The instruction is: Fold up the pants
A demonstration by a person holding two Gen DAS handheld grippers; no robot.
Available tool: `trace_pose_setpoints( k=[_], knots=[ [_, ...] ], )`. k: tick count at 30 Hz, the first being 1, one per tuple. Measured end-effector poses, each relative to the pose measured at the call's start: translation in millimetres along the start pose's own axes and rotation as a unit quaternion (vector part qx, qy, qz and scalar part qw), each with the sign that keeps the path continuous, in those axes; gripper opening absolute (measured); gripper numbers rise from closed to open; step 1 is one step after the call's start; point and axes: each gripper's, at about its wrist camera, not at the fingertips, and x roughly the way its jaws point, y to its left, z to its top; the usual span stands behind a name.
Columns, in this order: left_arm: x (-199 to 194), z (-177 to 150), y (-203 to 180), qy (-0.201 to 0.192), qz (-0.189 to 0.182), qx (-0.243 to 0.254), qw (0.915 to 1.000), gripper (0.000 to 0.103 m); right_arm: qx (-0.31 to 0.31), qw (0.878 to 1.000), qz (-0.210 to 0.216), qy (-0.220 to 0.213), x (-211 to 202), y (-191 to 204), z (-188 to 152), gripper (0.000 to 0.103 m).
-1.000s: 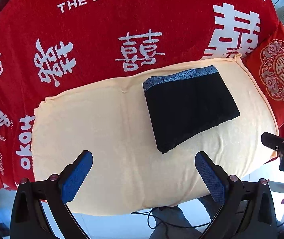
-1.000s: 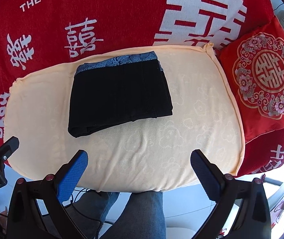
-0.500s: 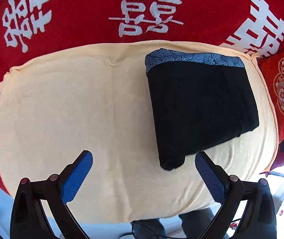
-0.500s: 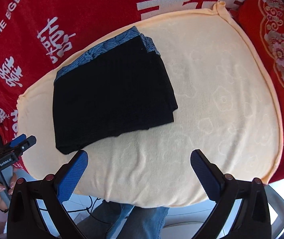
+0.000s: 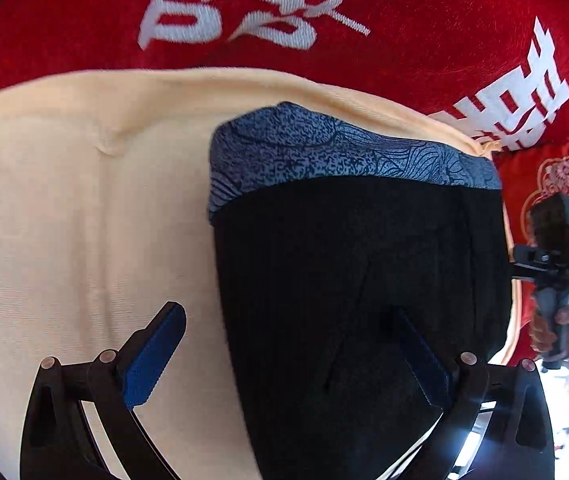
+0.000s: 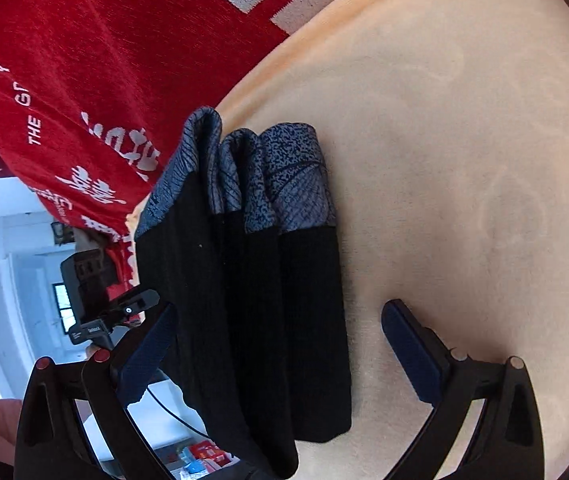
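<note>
The folded black pants [image 5: 360, 280] with a blue patterned waistband [image 5: 336, 152] lie on a cream towel [image 5: 64, 220]. My left gripper [image 5: 288, 356] is open, low over the near left edge of the pants, one finger over the towel, the other over the black cloth. In the right wrist view the pants [image 6: 268, 300] show as stacked folded layers seen from the side. My right gripper [image 6: 280, 356] is open and straddles these layers, left finger past their far side, right finger over the towel [image 6: 464, 160].
A red blanket [image 5: 264, 8] with white characters lies under and behind the towel. A red patterned cushion [image 5: 556, 184] sits at the right. The other handheld gripper and the hand show at the right edge [image 5: 552, 248] and at the left [image 6: 96, 300].
Both grippers have moved down and in close to the pants. The right gripper has swung round to the pants' right side and now straddles the folded layers. Both stay open.
</note>
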Motion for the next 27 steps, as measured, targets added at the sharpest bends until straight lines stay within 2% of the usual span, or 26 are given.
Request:
trace_pose_setpoints(
  k=[4,6,7,9,12,15,18,22,25,27],
  knots=[
    [12.4,0.1,-0.6,0.0,-0.027,-0.028,0.9993,0.103,0.006,0.999,0.046,0.009,11.3,1.1,12.2,0.098],
    [16.0,-0.6,-4.9,-0.006,-0.026,-0.036,0.999,0.103,-0.005,1.0,0.015,0.023,19.7,6.9,13.3,0.078],
    [16.0,-1.2,-7.7,-0.012,-0.024,-0.042,0.9987,0.101,-0.007,1.0,0.01,0.021,20.2,8.5,13.2,0.076],
    [11.6,-3.5,-13.4,-0.023,-0.041,-0.057,0.9973,0.082,0.01,1.0,0.019,0.018,20.1,6.7,12.1,0.06],
    [3.3,-4.0,-29.1,-0.034,-0.015,-0.042,0.9984,0.071,0.025,0.999,0.035,0.011,13.1,11.2,9.3,0.045],
    [-13.6,-6.3,-39.5,-0.039,-0.006,-0.032,0.9987,0.063,0.014,0.999,0.042,0.004,5.6,30.4,-0.7,0.044],
    [-36.0,-14.3,-52.3,-0.037,0.0,-0.014,0.9992,0.062,0.012,0.999,0.051,-0.001,-1.2,48.6,-20.1,0.043],
    [-70.2,-40.8,-60.0,-0.04,0.001,-0.007,0.9992,0.062,0.016,0.998,0.061,-0.007,-4.2,63.0,-55.6,0.043],
    [-79.0,-67.2,-57.5,-0.036,0.015,-0.002,0.9992,0.062,0.011,0.999,0.043,0.001,1.3,62.4,-82.7,0.044],
    [-70.6,-84.3,-46.9,-0.022,0.036,-0.007,0.9991,0.067,0.016,1.0,0.011,0.018,22.5,57.7,-96.7,0.046]
  ],
)
